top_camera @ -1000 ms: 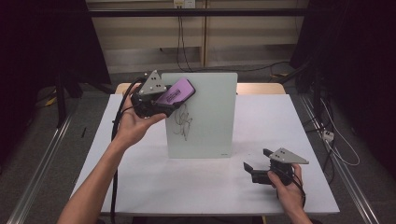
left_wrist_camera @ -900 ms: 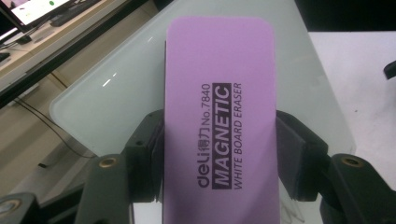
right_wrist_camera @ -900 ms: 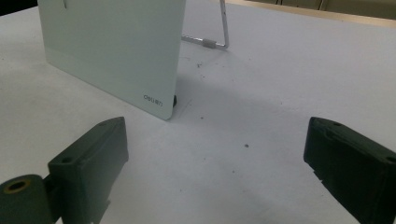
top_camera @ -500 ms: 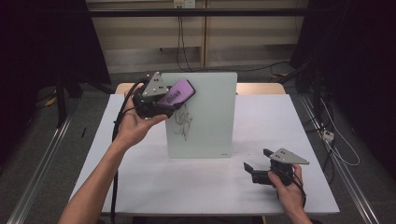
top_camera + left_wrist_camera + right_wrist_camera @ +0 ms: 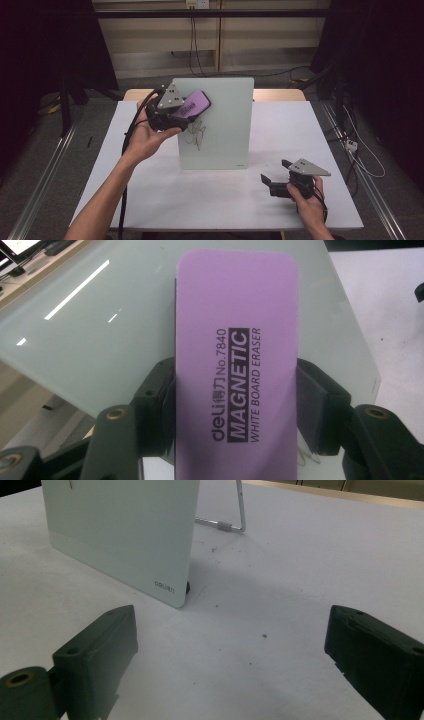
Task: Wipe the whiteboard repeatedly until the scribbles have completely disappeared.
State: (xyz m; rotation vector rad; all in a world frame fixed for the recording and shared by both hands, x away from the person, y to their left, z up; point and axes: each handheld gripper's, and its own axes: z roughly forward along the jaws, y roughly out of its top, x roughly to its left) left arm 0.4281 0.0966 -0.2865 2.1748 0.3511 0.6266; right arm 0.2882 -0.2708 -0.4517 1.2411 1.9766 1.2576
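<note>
A pale glass whiteboard [image 5: 220,125] stands propped upright on the white table [image 5: 150,195], with a dark scribble [image 5: 196,132] on its left half. My left gripper [image 5: 186,116] is shut on a purple magnetic whiteboard eraser [image 5: 194,104] and holds it flat against the board's upper left, just above the scribble. In the left gripper view the eraser [image 5: 235,365] sits between both pads, the board [image 5: 100,330] behind it. My right gripper [image 5: 275,181] rests on the table at the front right, open with nothing between its jaws, pointing toward the board's lower right corner [image 5: 172,587].
A wire stand [image 5: 235,520] props the board from behind. A black cable [image 5: 127,150] trails from the left gripper along the forearm. The table's front edge lies near the right hand. A wooden table edge [image 5: 280,94] shows behind the board.
The left gripper with the eraser has shifted slightly along the board's upper left. The right gripper has stayed where it was.
</note>
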